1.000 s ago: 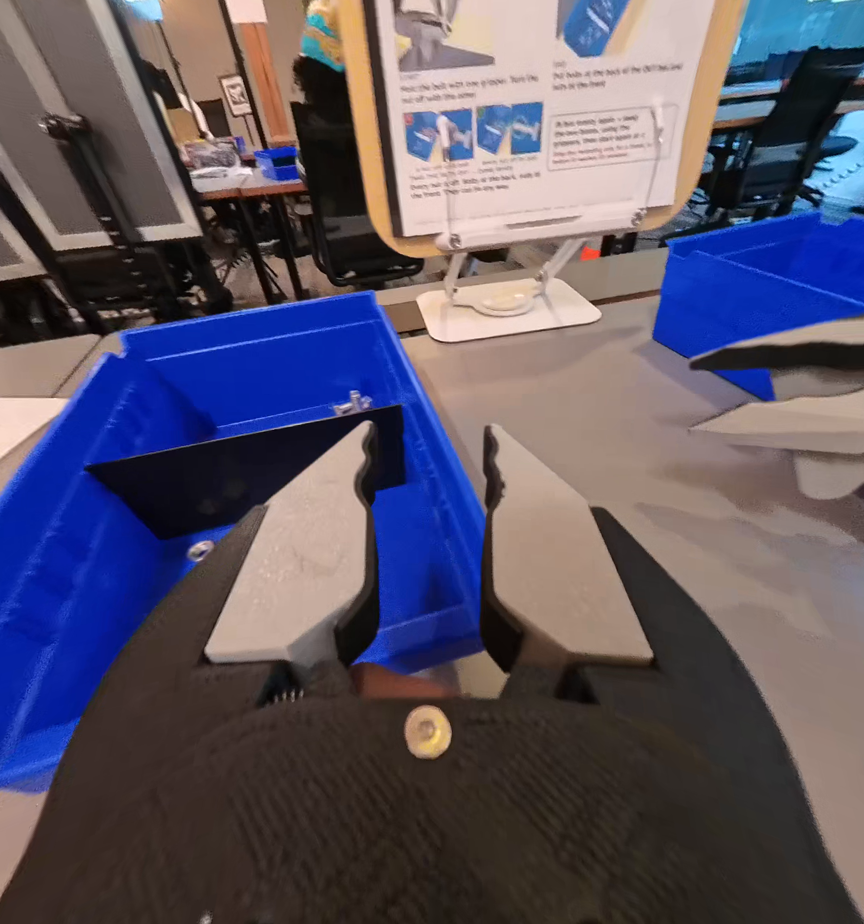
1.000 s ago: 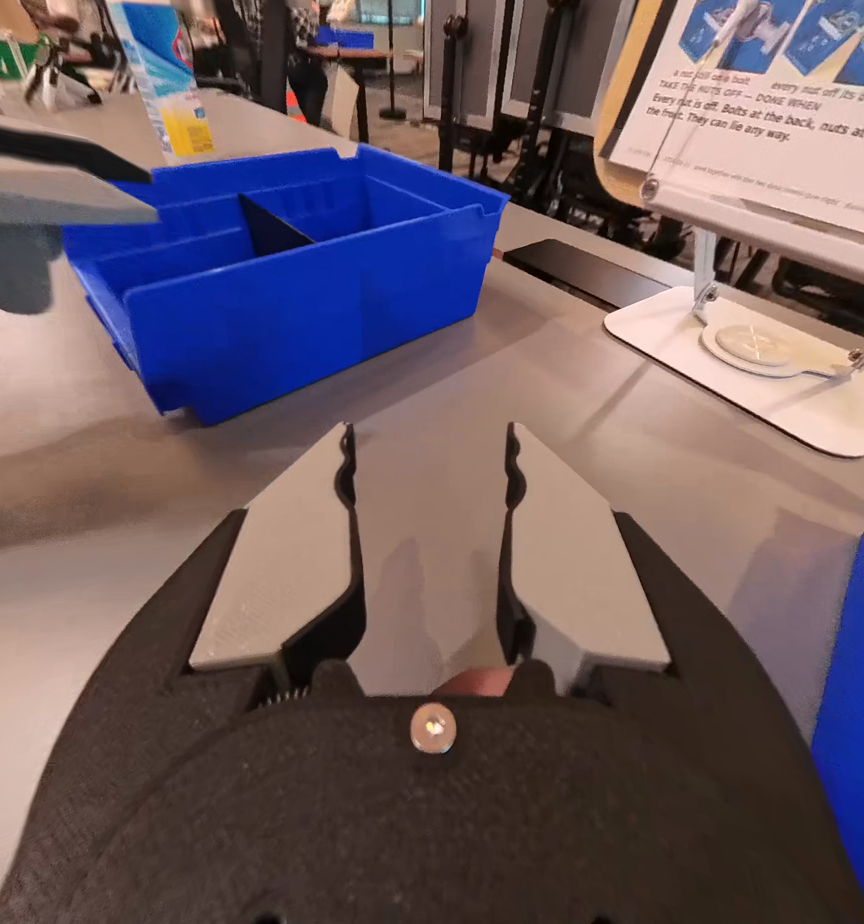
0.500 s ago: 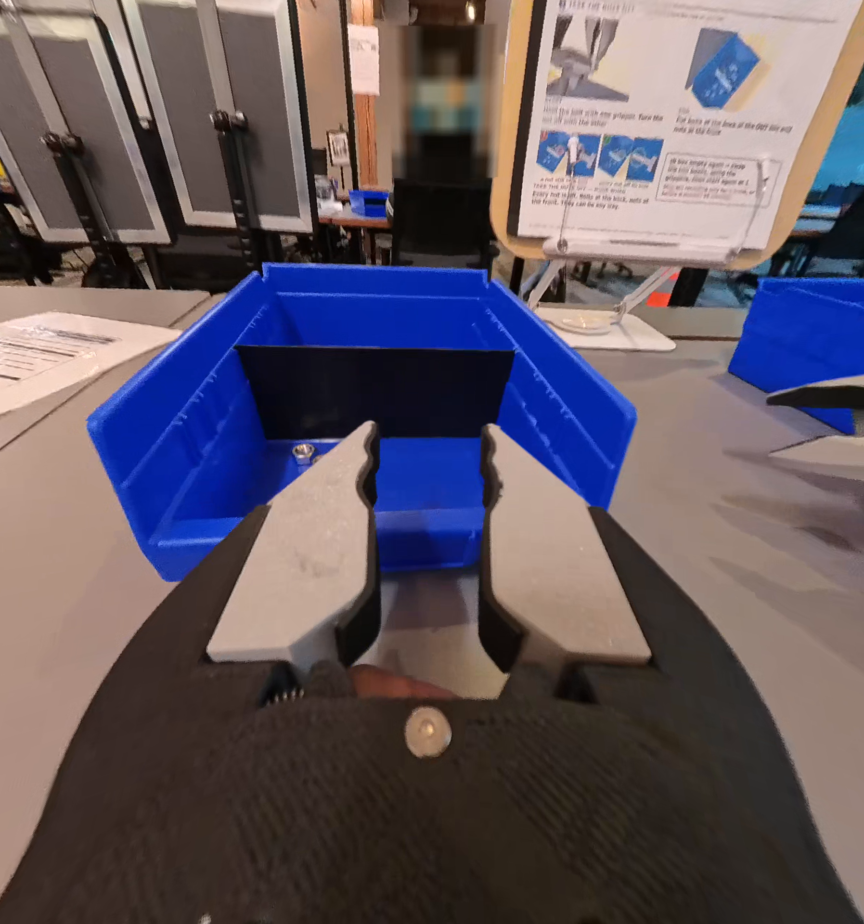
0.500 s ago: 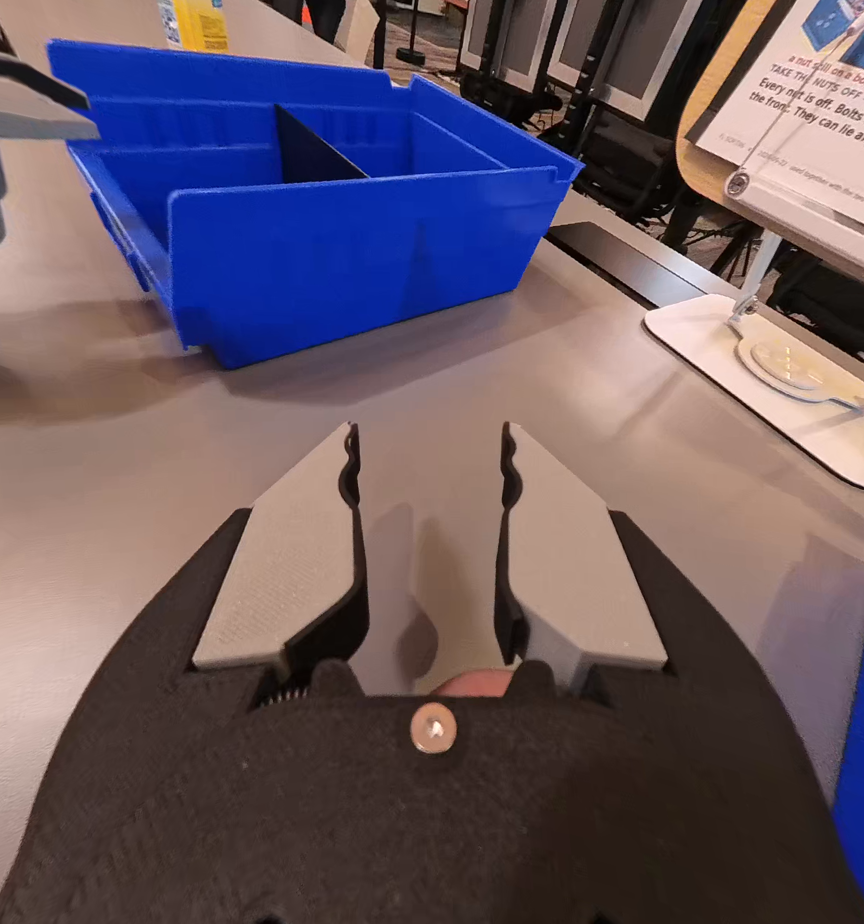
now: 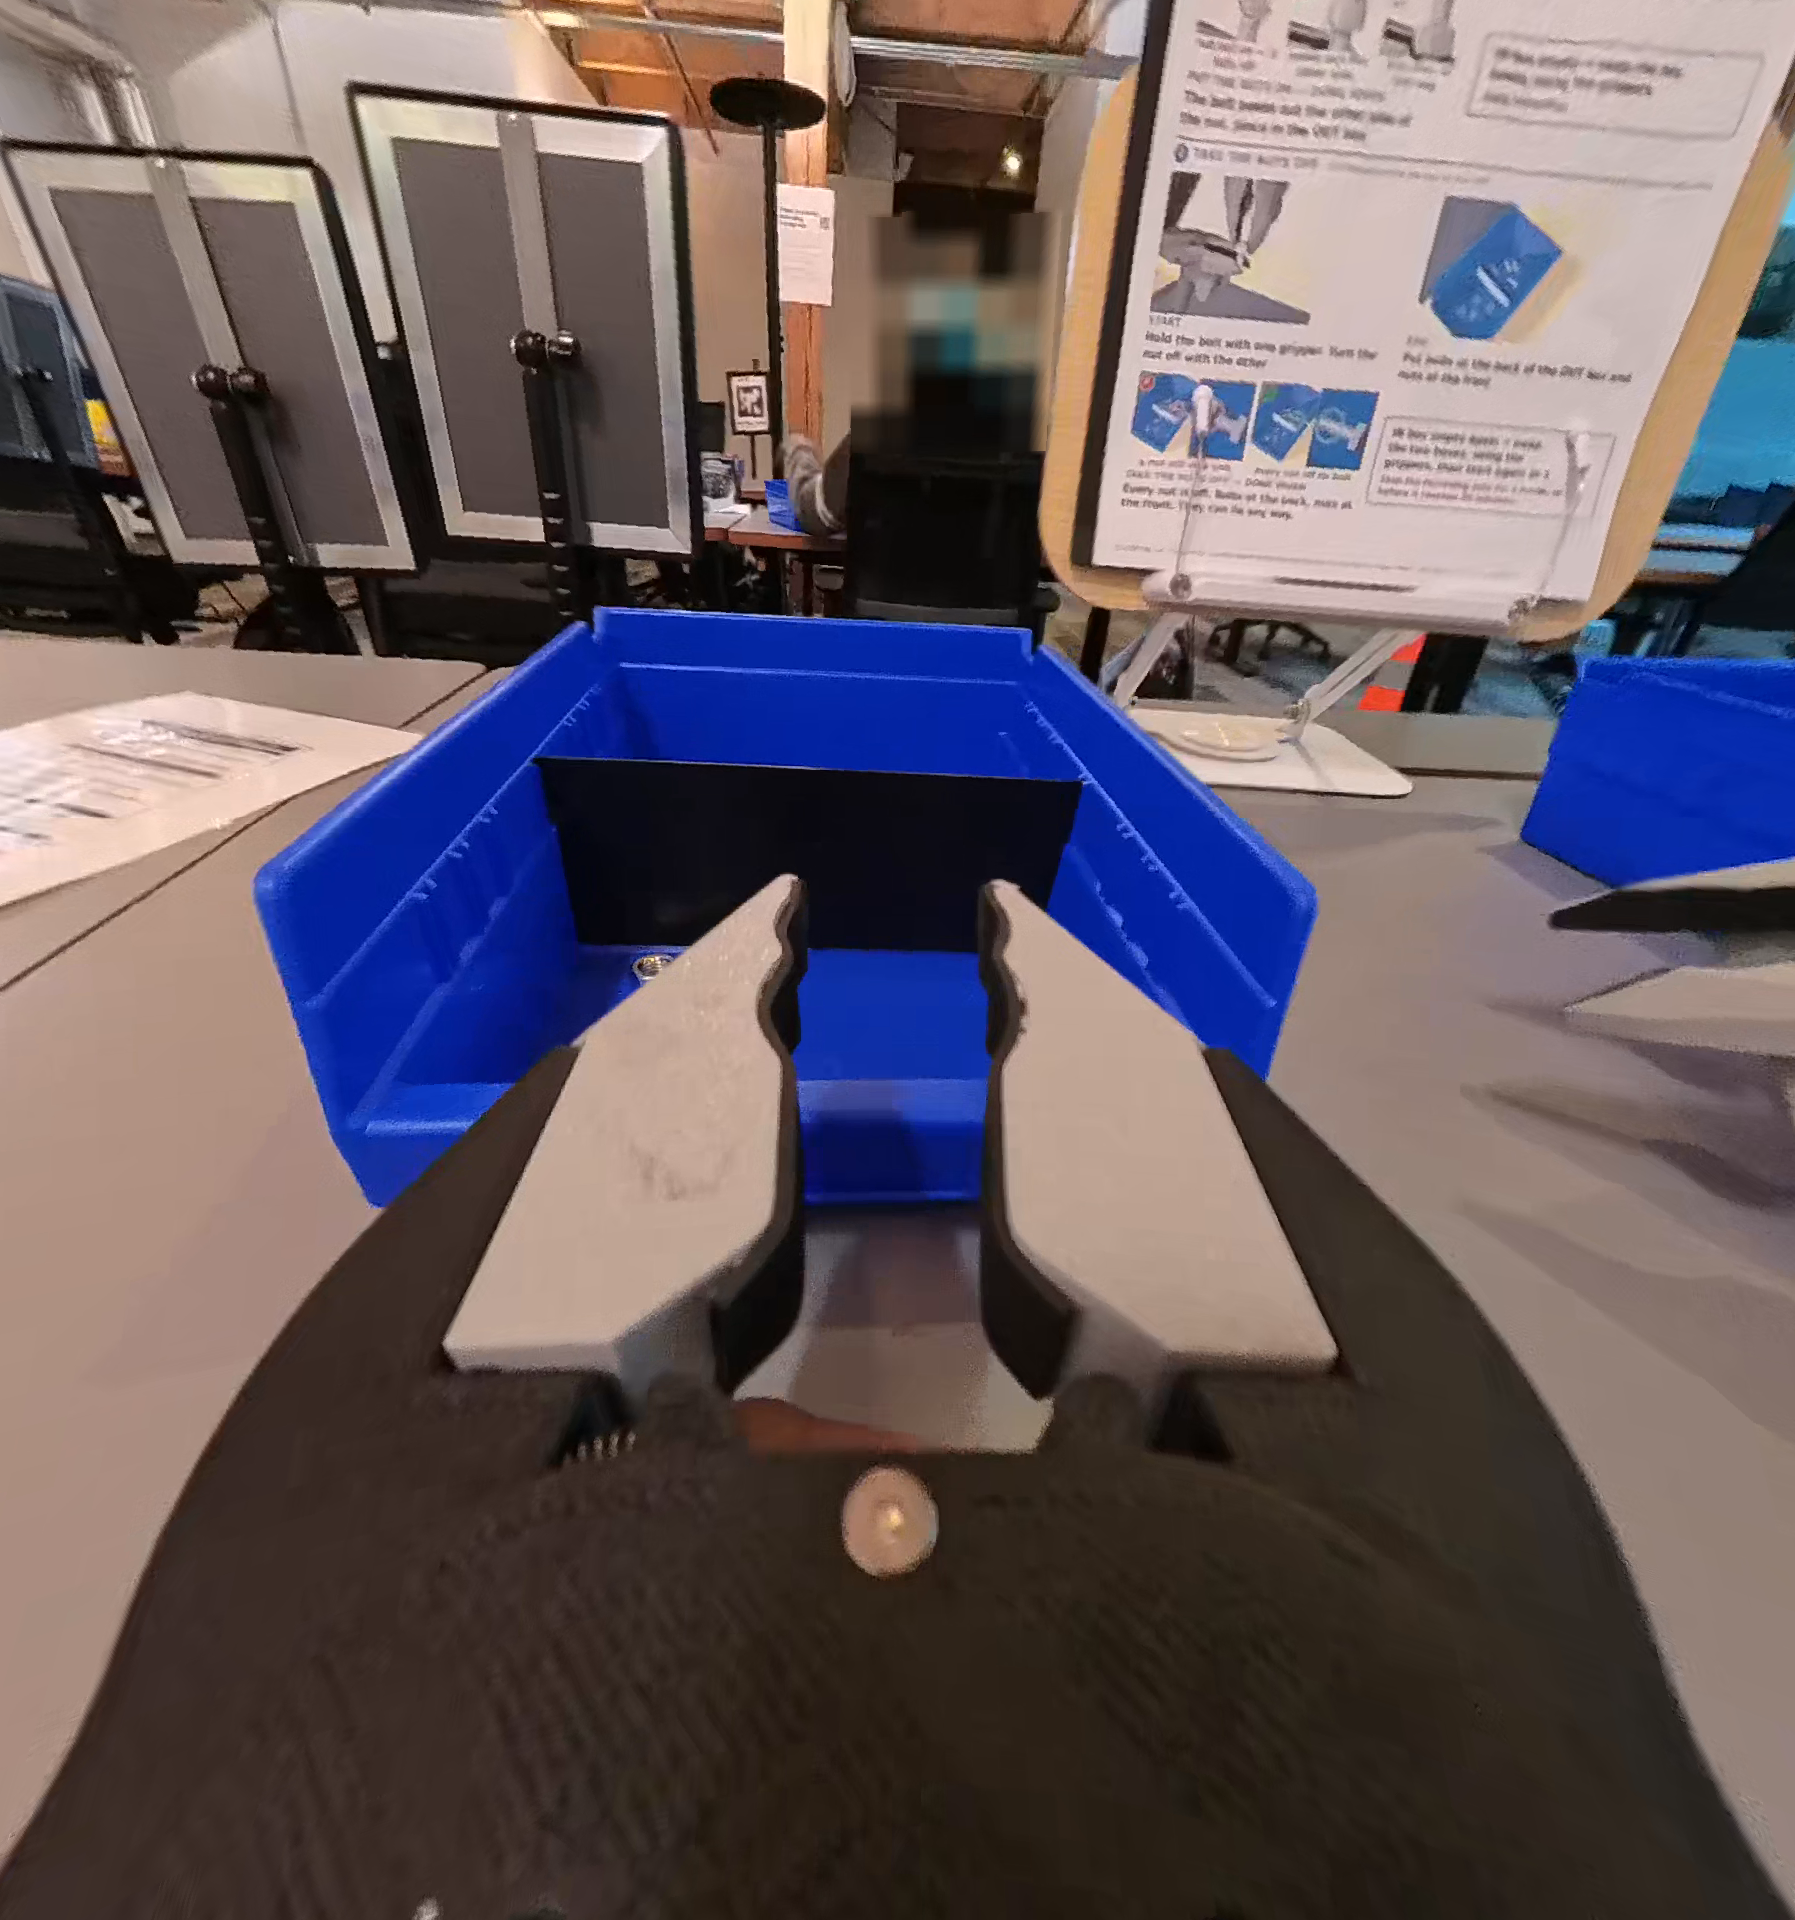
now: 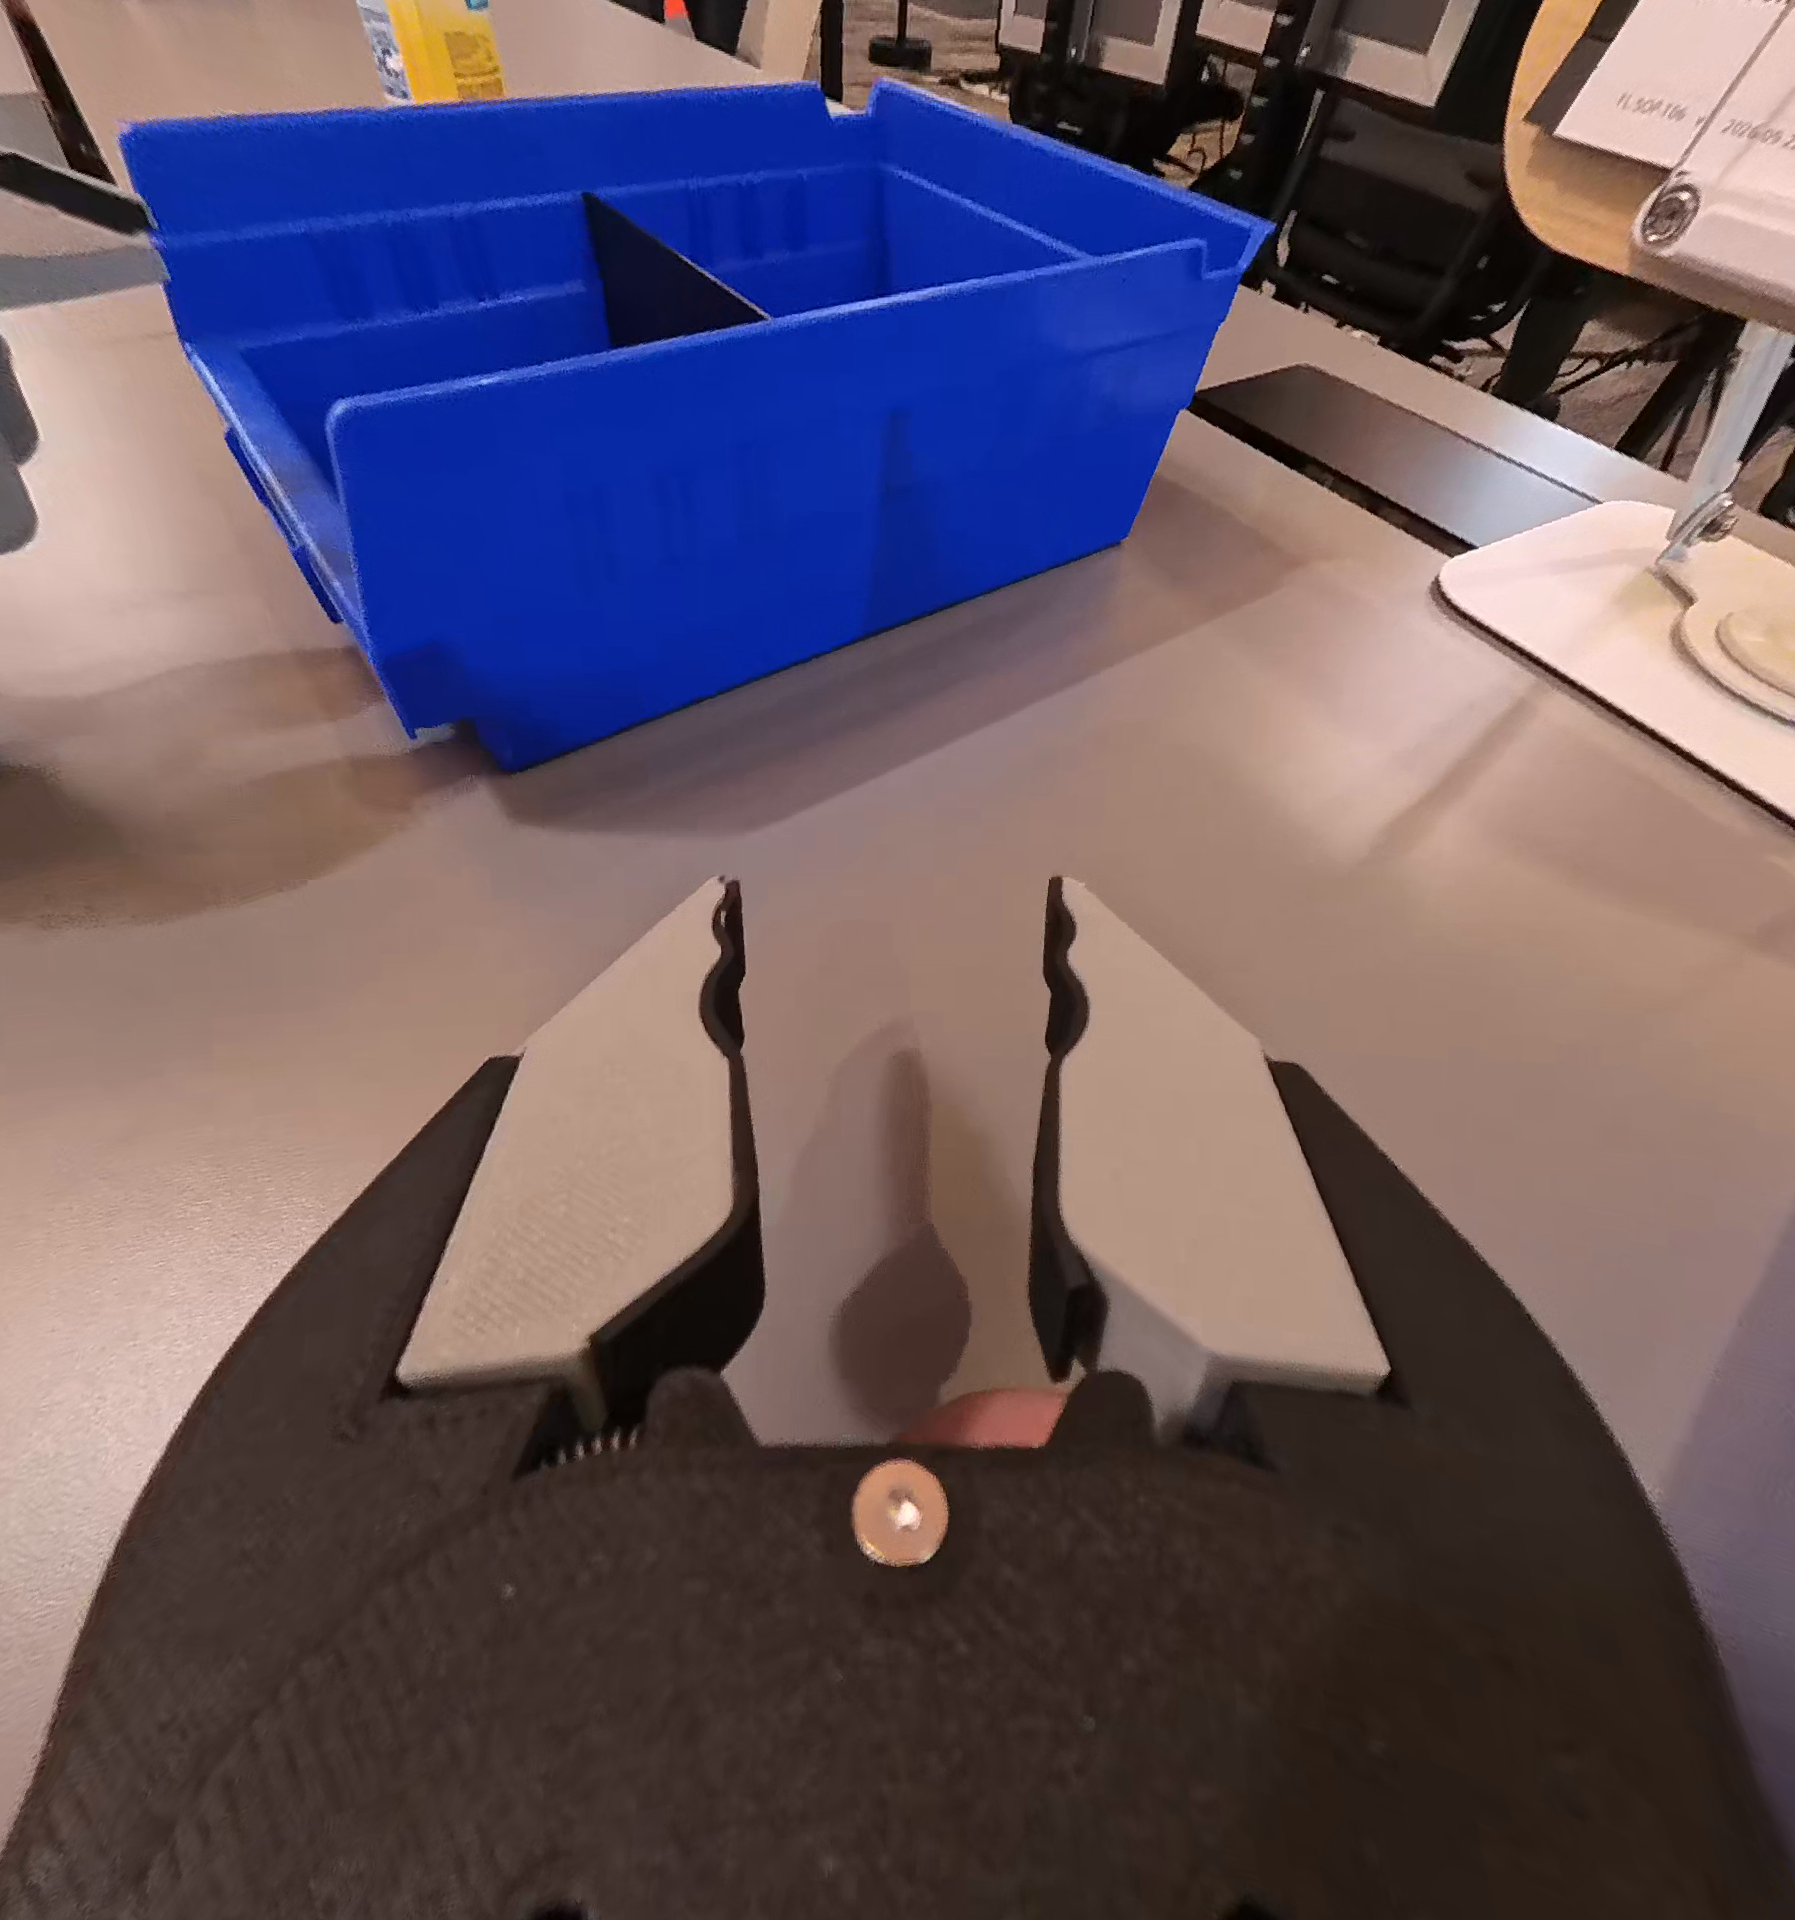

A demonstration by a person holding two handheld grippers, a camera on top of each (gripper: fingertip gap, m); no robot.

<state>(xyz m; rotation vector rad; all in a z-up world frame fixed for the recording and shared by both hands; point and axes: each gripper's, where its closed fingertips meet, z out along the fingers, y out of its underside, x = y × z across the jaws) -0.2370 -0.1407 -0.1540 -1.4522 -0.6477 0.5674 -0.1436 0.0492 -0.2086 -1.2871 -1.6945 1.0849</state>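
Note:
A blue bin (image 5: 415, 935) with a black divider (image 5: 810, 842) stands on the grey table straight ahead in the left wrist view. A small metal nut (image 5: 650, 966) lies in its near compartment. My left gripper (image 5: 888, 904) is open and empty, just in front of the bin's low front wall. The same bin (image 6: 768, 499) shows in the right wrist view, with the left gripper's fingers (image 6: 31, 239) at the left edge. My right gripper (image 6: 891, 894) is open and empty over bare table, short of the bin. Its fingers (image 5: 1724, 966) show at the right of the left wrist view.
A second blue bin (image 5: 1693, 790) sits at the right. An instruction board (image 5: 1392, 291) on a white stand base (image 5: 1319, 764) stands behind, and its base (image 6: 1599, 613) shows in the right wrist view. A printed sheet (image 5: 114, 779) lies at left. A person sits far behind.
My left gripper has drawn back and lowered from above the bin to level in front of it. My right gripper has tilted down toward the table. Both stayed open.

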